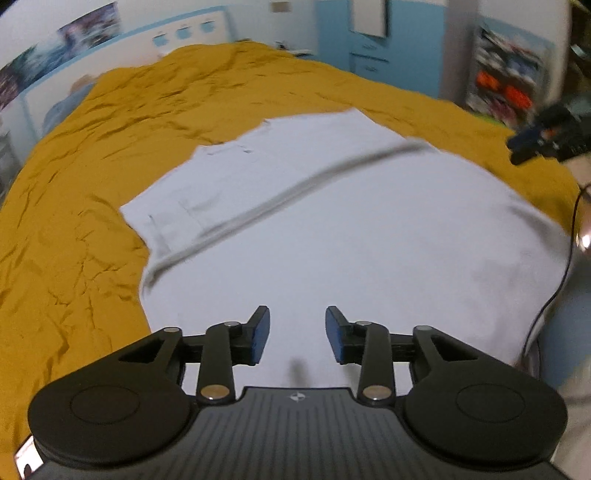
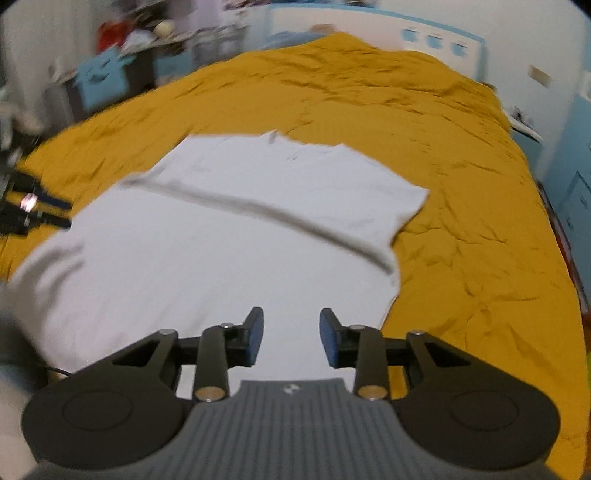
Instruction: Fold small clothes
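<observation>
Left fingers: the blue pads [image 1: 260, 334] of the left gripper [image 1: 297, 334] stand well apart, with nothing between them; white cloth shows through the gap.
Right fingers: the blue pads [image 2: 255, 338] of the right gripper [image 2: 291, 336] are likewise spread wide and hold nothing.
Garment: a white T-shirt [image 1: 332, 229] lies flat on the bed beneath both grippers, with one folded edge running as a long diagonal ridge across it. In the right wrist view the same white T-shirt [image 2: 207, 236] reaches from the near edge of the bed toward the middle, one sleeve pointing to the right side.
Other gripper seen: in the left wrist view the right gripper [image 1: 543, 138] appears dark and blurred beyond the shirt's right side; in the right wrist view the left gripper [image 2: 29, 206] shows at the left, over the bed's left edge.
Surface: a mustard-yellow bedspread [image 1: 92, 192], heavily creased, covers the bed and surrounds the shirt on its far and outer sides; it also shows as the bedspread [image 2: 461, 206] in the right wrist view.
Cable: a thin dark cable [image 1: 554, 288] runs down past the shirt's right edge.
Room: white walls with light blue panels [image 1: 410, 48] behind the bed's far edge, posters [image 1: 88, 26] on the left wall, and cluttered shelves [image 1: 506, 74] at the right, all blurred.
</observation>
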`<state>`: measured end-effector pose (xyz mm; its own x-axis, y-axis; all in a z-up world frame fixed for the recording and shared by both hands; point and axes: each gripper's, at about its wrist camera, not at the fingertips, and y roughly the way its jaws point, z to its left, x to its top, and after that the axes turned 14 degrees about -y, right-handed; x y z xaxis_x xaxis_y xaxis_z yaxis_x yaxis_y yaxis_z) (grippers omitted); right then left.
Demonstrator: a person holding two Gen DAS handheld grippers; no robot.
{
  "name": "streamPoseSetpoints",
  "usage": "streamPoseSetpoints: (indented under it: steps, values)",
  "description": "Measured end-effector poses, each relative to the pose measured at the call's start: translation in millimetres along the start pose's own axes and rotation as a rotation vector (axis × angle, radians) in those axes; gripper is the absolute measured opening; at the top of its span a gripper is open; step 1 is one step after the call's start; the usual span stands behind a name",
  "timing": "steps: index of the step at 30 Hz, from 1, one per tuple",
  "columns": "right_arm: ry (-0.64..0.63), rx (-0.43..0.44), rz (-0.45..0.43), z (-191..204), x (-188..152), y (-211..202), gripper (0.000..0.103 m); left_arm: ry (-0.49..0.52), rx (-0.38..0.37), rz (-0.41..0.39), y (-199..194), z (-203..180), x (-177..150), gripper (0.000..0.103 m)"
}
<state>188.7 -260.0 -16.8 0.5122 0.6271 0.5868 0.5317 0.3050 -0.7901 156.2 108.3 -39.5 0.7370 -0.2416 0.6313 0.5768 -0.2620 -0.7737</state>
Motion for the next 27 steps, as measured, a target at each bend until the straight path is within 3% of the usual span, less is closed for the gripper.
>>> streamPoseSetpoints:
  steps: [12,15,17,22,24,27]
  values:
    - [-0.272,0.06,0.133,88,-62,-18,0.046,0.265,-0.009,0.136,-25,-40,-84,0.062]
    - [-0.345,0.052,0.154,104,-75,-16,0.054,0.332,0.045,0.141,-21,-52,-105,0.062]
    - [-0.4,0.028,0.17,112,-81,-10,0.068,0.388,0.111,0.127,-17,-59,-117,0.062]
    - [-0.506,0.004,0.201,125,-92,-1,0.068,0.585,0.236,0.118,-3,-80,-144,0.069]
    - [-0.524,0.004,0.205,126,-95,2,0.069,0.626,0.258,0.108,0,-82,-151,0.076]
    - [-0.537,-0.006,0.215,126,-102,9,0.069,0.638,0.301,0.093,10,-77,-160,0.077]
